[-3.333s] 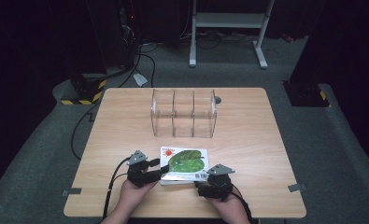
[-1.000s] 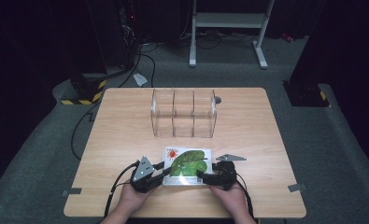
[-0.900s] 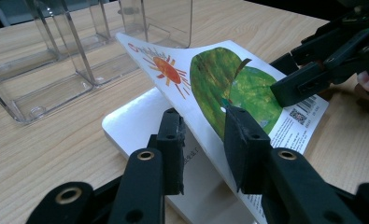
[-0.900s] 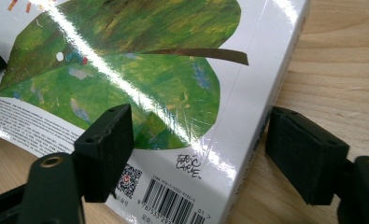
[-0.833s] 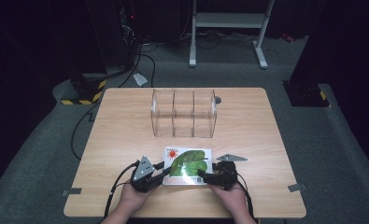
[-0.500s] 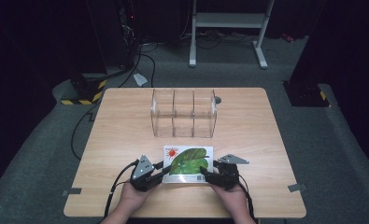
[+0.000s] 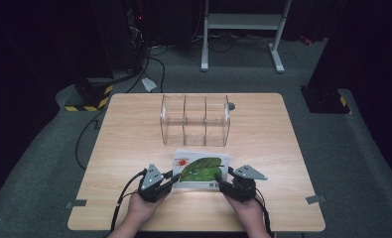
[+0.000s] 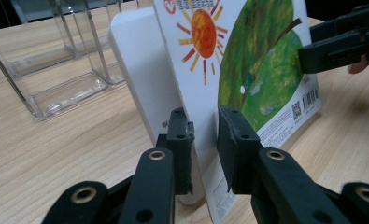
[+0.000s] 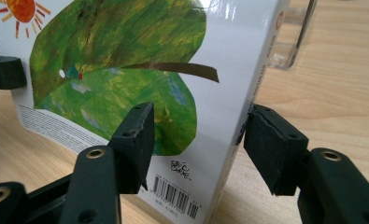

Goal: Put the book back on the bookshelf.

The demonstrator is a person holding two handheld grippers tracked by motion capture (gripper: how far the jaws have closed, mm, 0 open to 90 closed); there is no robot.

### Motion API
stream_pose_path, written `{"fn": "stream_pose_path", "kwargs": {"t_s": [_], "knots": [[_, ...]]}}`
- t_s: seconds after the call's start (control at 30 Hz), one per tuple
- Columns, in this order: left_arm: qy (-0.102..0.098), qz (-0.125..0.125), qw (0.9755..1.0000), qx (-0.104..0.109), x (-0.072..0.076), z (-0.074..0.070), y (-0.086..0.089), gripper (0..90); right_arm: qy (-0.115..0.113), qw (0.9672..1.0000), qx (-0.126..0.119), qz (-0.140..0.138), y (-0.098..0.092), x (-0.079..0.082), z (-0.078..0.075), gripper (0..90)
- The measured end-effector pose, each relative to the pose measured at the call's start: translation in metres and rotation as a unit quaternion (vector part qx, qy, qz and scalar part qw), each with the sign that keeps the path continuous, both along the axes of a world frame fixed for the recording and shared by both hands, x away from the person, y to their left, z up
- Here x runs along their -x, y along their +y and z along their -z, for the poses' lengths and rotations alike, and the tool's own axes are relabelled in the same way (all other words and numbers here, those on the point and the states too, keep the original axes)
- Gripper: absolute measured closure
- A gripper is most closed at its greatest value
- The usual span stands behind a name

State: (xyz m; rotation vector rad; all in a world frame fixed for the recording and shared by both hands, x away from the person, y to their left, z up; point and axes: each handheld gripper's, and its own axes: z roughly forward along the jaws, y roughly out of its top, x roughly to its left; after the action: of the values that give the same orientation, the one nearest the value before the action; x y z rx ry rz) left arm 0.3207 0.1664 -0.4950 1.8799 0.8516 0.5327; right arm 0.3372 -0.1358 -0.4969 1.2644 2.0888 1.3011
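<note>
While the book (image 7: 202, 170) lies long axis nine-to-three between both hands, left fingers (image 8: 180, 140) pinch its cover edge; right fingers (image 9: 136, 135) have just been closing, straddling its spine end on the tabletop (image 7: 134, 134).

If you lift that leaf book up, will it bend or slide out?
The book looks like a thick board book with a wide white spine, so it probably stays stiff. Its cover shines, so it may be slippery. The left gripper pinches only the cover, which might swing open.
</note>
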Motion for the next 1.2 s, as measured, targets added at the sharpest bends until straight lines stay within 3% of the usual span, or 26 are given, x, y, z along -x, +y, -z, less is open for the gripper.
{"fn": "stream_pose_path", "kwargs": {"t_s": [0.37, 0.63, 0.87, 1.2], "knots": [[-0.006, -0.006, 0.9998, -0.017, -0.002, 0.003, -0.003, 77.1, -0.022, 0.9997, -0.001, 0.006, -0.001, 0.004, -0.003, 45.5], [-0.026, -0.012, 0.9990, -0.036, -0.006, 0.005, -0.006, 76.6, -0.049, 0.9987, 0.006, 0.013, -0.001, 0.005, -0.004, 45.8], [-0.021, -0.004, 0.9984, -0.052, -0.005, 0.009, -0.007, 76.3, -0.058, 0.9983, 0.008, 0.009, -0.002, 0.008, -0.003, 45.9], [-0.007, 0.000, 0.9992, -0.039, -0.001, 0.011, -0.005, 73.3, -0.052, 0.9986, -0.006, -0.013, -0.007, 0.014, -0.004, 40.8]]}}
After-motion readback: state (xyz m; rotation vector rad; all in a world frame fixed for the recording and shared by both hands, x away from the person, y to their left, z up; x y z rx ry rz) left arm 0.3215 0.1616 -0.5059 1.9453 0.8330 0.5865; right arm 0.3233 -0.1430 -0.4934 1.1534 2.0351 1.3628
